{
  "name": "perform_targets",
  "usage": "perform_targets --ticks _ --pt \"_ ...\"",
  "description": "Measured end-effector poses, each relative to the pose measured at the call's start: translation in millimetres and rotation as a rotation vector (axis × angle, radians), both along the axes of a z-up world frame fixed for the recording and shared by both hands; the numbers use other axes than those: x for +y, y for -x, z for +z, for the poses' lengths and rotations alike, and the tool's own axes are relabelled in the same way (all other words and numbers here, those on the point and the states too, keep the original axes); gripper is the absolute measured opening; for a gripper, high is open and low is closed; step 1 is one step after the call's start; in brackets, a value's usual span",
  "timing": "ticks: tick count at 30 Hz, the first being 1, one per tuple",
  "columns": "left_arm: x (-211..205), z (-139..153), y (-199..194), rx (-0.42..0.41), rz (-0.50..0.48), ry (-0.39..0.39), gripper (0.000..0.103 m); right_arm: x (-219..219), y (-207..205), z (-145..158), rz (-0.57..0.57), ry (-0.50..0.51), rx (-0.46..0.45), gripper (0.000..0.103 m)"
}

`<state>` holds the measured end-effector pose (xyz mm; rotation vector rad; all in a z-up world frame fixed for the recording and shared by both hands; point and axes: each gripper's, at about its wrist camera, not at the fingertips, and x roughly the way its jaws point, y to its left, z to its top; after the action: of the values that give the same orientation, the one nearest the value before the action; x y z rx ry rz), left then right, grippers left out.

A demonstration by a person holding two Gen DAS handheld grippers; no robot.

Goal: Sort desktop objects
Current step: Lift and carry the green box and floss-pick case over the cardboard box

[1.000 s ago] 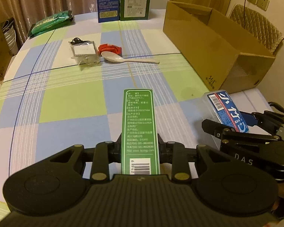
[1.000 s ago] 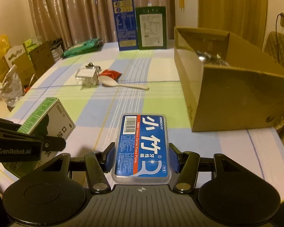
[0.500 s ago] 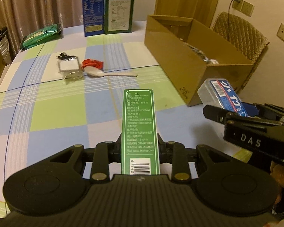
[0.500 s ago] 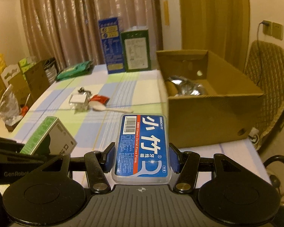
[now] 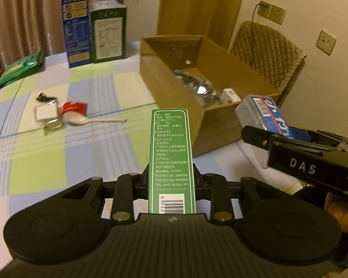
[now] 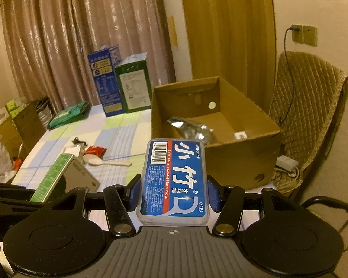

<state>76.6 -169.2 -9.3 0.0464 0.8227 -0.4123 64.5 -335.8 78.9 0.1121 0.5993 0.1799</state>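
Note:
My left gripper (image 5: 171, 180) is shut on a green medicine box (image 5: 170, 153), held above the checked table (image 5: 58, 153). My right gripper (image 6: 174, 192) is shut on a blue dental floss pick case (image 6: 174, 180), held in the air near the front corner of the open cardboard box (image 6: 220, 143). The case (image 5: 264, 115) and right gripper (image 5: 262, 134) show at right in the left wrist view. The green box (image 6: 55, 176) shows at left in the right wrist view. The cardboard box (image 5: 174, 92) holds a silver foil bag (image 6: 192, 129) and a small white item (image 6: 240, 135).
On the table lie a white spoon (image 5: 85, 120), a red packet (image 5: 74, 107), a clear plastic packet (image 5: 46, 115) and a black cable (image 5: 44, 97). A blue carton (image 5: 76, 27) and green carton (image 5: 107, 31) stand at the back. A green bag (image 5: 18, 67) lies far left. A chair (image 6: 306, 115) stands right.
Both grippers have risen and moved towards the cardboard box with their loads. The inside of the box has come into view in both wrist views.

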Motion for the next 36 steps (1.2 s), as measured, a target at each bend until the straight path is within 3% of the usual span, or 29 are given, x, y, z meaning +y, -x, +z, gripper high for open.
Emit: perform_targets --ticks 14,23,36 --pt "-34.5 20.5 -24.4 -0.021 -0.05 0.039 0.025 -30.5 -19.3 16.8 -0.042 0.031 -0.041 0.053" --pt "-54.5 40.6 -62.1 -0.034 -0.059 0.086 0.025 -58.1 -58.0 29.7 -0.065 0.069 -0.067 0.053" --pt "-85.7 41.6 -125.9 -0.02 -0.046 0.118 0.025 -77.1 -121.6 33.5 -0.054 0.074 -0.072 0.053"
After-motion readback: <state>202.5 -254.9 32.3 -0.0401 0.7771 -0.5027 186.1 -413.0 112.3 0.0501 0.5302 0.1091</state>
